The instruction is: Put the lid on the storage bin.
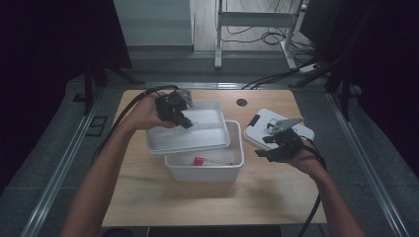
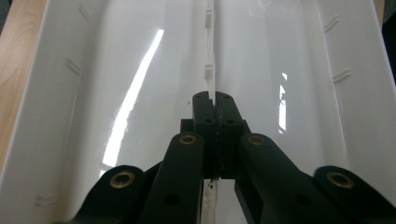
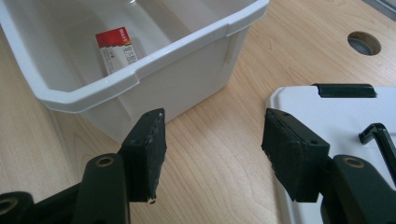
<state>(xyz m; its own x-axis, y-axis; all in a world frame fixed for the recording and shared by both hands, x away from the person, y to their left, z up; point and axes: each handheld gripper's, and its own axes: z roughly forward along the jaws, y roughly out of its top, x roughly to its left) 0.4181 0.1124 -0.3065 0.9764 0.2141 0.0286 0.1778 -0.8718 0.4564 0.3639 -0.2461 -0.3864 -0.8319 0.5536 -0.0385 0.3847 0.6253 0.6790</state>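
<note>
My left gripper [image 1: 184,121] [image 2: 212,100] is shut on the thin centre divider [image 2: 208,46] of a white two-compartment tray [image 1: 188,133] [image 2: 116,70]. It holds the tray tilted over the back left part of a white bin [image 1: 205,170] [image 3: 154,65]. A red-and-white packet [image 1: 199,161] [image 3: 116,49] lies on the bin's floor. My right gripper [image 1: 264,147] [image 3: 212,140] stands open low over the bare wood. It is between the bin's right wall and a white lid [image 1: 262,131] [image 3: 336,112] with a black latch [image 3: 345,90].
The wooden table [image 1: 212,197] has a round cable hole [image 1: 241,102] [image 3: 364,43] near its back edge. Beyond the table stand a white metal frame [image 1: 252,19] and loose cables on the floor. Cables trail from both grippers.
</note>
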